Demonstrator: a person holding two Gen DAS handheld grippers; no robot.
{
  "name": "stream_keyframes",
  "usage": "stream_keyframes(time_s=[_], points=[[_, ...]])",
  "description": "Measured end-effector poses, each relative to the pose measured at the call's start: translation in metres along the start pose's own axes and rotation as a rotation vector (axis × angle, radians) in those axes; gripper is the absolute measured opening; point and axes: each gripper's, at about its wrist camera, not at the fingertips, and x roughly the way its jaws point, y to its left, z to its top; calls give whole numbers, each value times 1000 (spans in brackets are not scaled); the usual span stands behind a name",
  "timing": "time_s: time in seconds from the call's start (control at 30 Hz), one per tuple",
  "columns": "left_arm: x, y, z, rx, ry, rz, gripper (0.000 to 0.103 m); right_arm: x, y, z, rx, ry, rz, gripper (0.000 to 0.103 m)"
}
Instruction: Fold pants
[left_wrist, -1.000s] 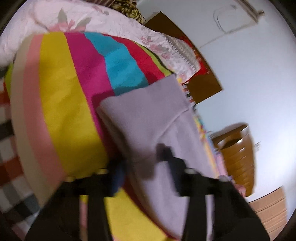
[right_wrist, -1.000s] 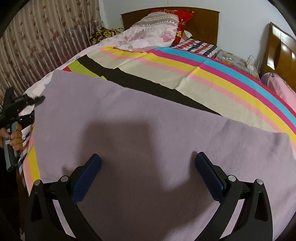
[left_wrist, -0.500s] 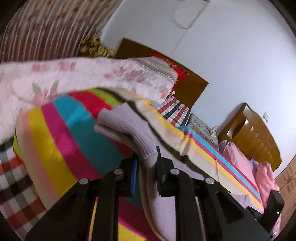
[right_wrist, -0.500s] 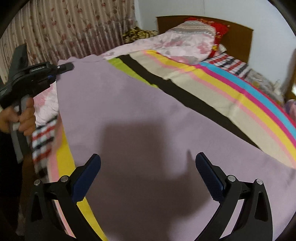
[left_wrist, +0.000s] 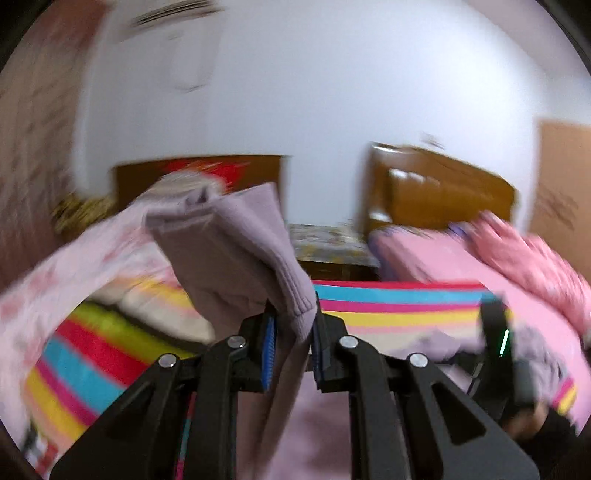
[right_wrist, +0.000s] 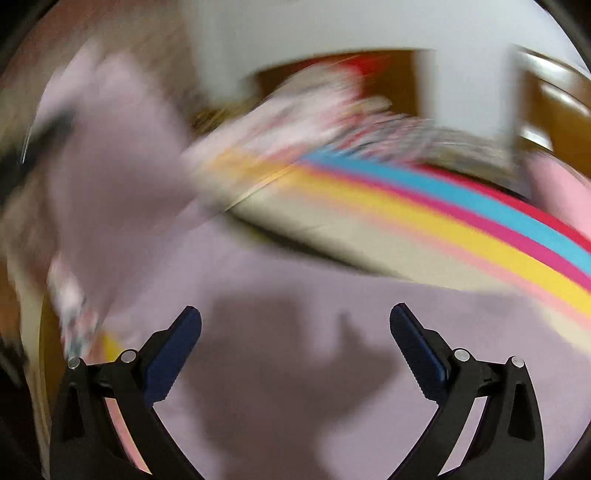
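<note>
The lilac pants (right_wrist: 280, 280) lie on a striped bedspread (right_wrist: 461, 240). My left gripper (left_wrist: 293, 325) is shut on the ribbed end of the pants (left_wrist: 236, 254) and holds it up above the bed, the cloth hanging down between the fingers. My right gripper (right_wrist: 295, 332) is open and empty, low over the flat part of the pants. It also shows in the left wrist view (left_wrist: 495, 343) at the right. The raised cloth shows blurred at the left of the right wrist view (right_wrist: 110, 155).
Pillows and a pink floral quilt (left_wrist: 74, 266) lie at the head of the bed by a dark headboard (left_wrist: 199, 173). A second bed with pink bedding (left_wrist: 461, 258) and a wooden headboard (left_wrist: 443, 192) stands to the right. A bedside cabinet (left_wrist: 332, 251) stands between them.
My left gripper has closed on the pants' end and lifted it up, swinging toward the right gripper. The right gripper stays open over the pants; its view has turned and blurred.
</note>
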Motion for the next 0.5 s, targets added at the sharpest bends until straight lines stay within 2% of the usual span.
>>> stream_keyframes(time_s=[0.07, 0.13, 0.17, 0.23, 0.3, 0.33, 0.37, 0.43, 0.5], points=[[18, -59, -12, 90, 26, -110, 16, -47, -57, -9, 137, -79, -80, 98], [41, -107, -33, 175, 91, -197, 17, -100, -111, -24, 265, -146, -184, 98], [54, -131, -48, 228, 145, -241, 18, -122, -129, -34, 312, -171, -223, 98], [77, -184, -95, 405, 286, -313, 23, -152, -147, -52, 364, -190, -270, 98], [78, -204, -121, 514, 338, -362, 26, -172, -155, -69, 402, -177, -305, 98], [72, -207, -128, 533, 341, -383, 34, -175, -156, -74, 412, -169, -293, 98], [67, -204, -131, 531, 333, -383, 53, -177, -154, -82, 425, -154, -255, 98], [50, -185, -123, 472, 276, -367, 77, -169, -150, -91, 437, -129, -197, 98], [34, -157, -113, 380, 247, -365, 81, -157, -134, -101, 427, -109, -130, 98]])
